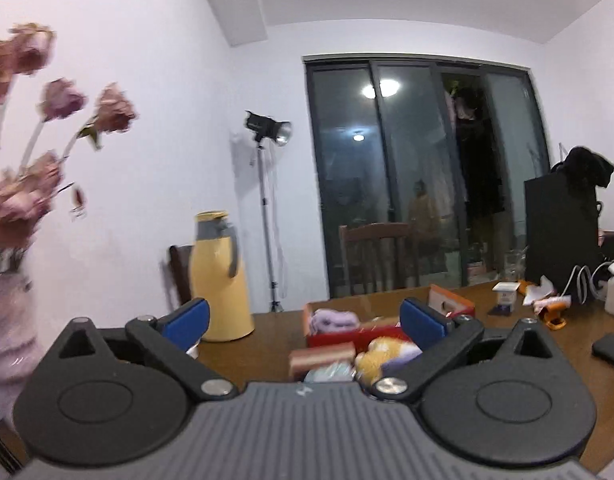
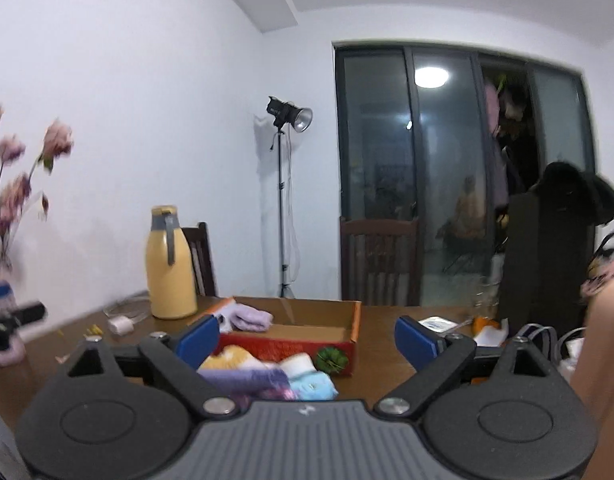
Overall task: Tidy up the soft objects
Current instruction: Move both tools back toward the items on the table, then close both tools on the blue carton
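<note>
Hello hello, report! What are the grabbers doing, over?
Left gripper open, empty. Right gripper open, empty. Lilac folded towel in the red-orange cardboard box; other soft pieces piled in front. Tall yellow thermos jug stands left, clear of the path.

Both grippers (fingers spread) empty: left gripper [image 1: 305,320], right gripper [image 2: 307,334].

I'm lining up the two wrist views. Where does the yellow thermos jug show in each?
Left wrist: yellow thermos jug left of centre, on the table behind the left blue finger.
Right wrist: jug further left, on the table by the wall.
Shared landmark: studio light on its stand, right of the jug.
</note>
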The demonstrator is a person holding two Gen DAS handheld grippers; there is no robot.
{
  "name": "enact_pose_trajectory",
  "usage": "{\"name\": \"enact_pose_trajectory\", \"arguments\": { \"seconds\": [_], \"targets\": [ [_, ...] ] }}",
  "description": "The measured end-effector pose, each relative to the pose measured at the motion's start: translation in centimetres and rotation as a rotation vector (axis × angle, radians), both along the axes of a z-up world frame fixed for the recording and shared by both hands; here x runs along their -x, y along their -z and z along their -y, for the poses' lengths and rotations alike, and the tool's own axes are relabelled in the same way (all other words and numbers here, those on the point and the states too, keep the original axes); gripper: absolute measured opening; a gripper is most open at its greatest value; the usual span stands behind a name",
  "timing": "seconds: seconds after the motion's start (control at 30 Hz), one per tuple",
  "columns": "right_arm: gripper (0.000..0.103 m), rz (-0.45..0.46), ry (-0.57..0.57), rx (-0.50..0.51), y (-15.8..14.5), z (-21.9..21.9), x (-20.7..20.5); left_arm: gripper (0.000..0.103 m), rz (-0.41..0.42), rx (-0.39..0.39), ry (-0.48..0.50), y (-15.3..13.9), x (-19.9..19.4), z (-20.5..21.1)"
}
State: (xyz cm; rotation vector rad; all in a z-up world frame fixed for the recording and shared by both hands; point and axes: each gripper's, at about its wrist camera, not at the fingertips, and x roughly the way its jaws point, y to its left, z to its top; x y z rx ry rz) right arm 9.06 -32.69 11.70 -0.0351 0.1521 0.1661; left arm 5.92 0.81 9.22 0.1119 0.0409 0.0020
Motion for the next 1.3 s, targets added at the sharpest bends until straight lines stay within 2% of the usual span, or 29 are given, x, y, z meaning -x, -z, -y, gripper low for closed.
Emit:
{"name": "enact_pose_trajectory", "arguments": {
  "seconds": [0.07,0.17,0.27,0.33,0.43,0.63,0.73,0.8,0.87,0.93,1.07,1.17,1.27,1.3],
  "targets": [
    [0.103,-0.008,0.008,0.003,2.5,-0.8,1.7,0.103,-0.008,0.009,0.003,1.8,1.4,-0.1],
    [0.103,-0.039,0.019,-0.033,6.4,-1.8,3.9,0.103,-0.037,0.037,-0.007,4.4,2.9,0.0],
    [0.103,-0.07,0.022,-0.087,9.3,-2.9,5.6,0.103,-0.098,0.071,0.015,6.1,2.6,-0.2],
    [0.103,-0.085,-0.01,-0.056,10.3,-3.6,5.9,0.103,-0.129,0.081,0.02,6.6,2.2,-0.1],
    [0.103,-0.062,0.006,0.007,10.4,-4.4,5.6,0.103,-0.133,0.093,0.028,7.1,2.3,-0.3],
    [0.103,-0.09,0.01,-0.022,10.5,-4.8,4.1,0.103,-0.182,0.093,0.014,8.0,1.5,-0.9],
    [0.103,-0.084,-0.049,-0.092,11.4,-4.6,2.5,0.103,-0.193,0.016,-0.018,7.6,1.1,-0.5],
    [0.103,-0.1,-0.112,-0.133,12.0,-4.4,0.8,0.103,-0.125,-0.057,-0.093,7.3,0.9,0.2],
    [0.103,-0.146,-0.173,-0.13,12.4,-4.4,-1.5,0.103,-0.12,-0.111,-0.151,6.7,0.0,0.9],
    [0.103,-0.188,-0.188,-0.102,12.1,-4.2,-2.7,0.103,-0.111,-0.062,-0.133,6.4,-0.5,1.1],
    [0.103,-0.164,-0.15,-0.091,12.2,-3.4,-3.5,0.103,-0.193,-0.007,-0.067,7.3,-3.5,1.9],
    [0.103,-0.171,-0.108,-0.127,12.5,-2.8,-3.8,0.103,-0.257,0.014,-0.007,7.8,-6.0,2.8],
    [0.098,-0.199,-0.091,-0.138,12.8,-3.0,-4.5,0.103,-0.284,0.068,0.046,8.2,-8.1,2.8],
    [0.093,-0.206,-0.085,-0.135,12.8,-3.2,-4.8,0.103,-0.302,0.095,0.058,8.4,-9.0,2.5]
  ]
}}
